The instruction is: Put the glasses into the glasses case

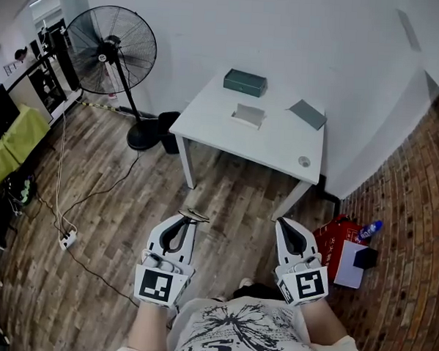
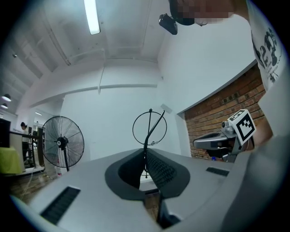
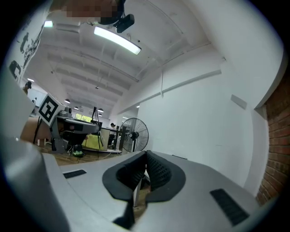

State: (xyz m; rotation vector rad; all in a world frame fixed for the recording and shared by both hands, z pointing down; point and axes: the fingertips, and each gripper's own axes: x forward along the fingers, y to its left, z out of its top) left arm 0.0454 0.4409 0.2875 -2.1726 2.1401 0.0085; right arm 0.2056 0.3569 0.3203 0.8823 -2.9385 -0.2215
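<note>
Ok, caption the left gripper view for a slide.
Left gripper shut on wire-framed glasses, a standing fan and white wall beyond.

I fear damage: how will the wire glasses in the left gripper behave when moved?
The glasses look thin-wired, so probably light and easily bent. The left gripper pinches only one narrow part, so they may pivot or slip.

White table (image 1: 273, 141) w/ teal case (image 1: 245, 82), grey pad (image 1: 248, 115), grey slab (image 1: 308, 113), sm. round item (image 1: 304, 161).
</note>
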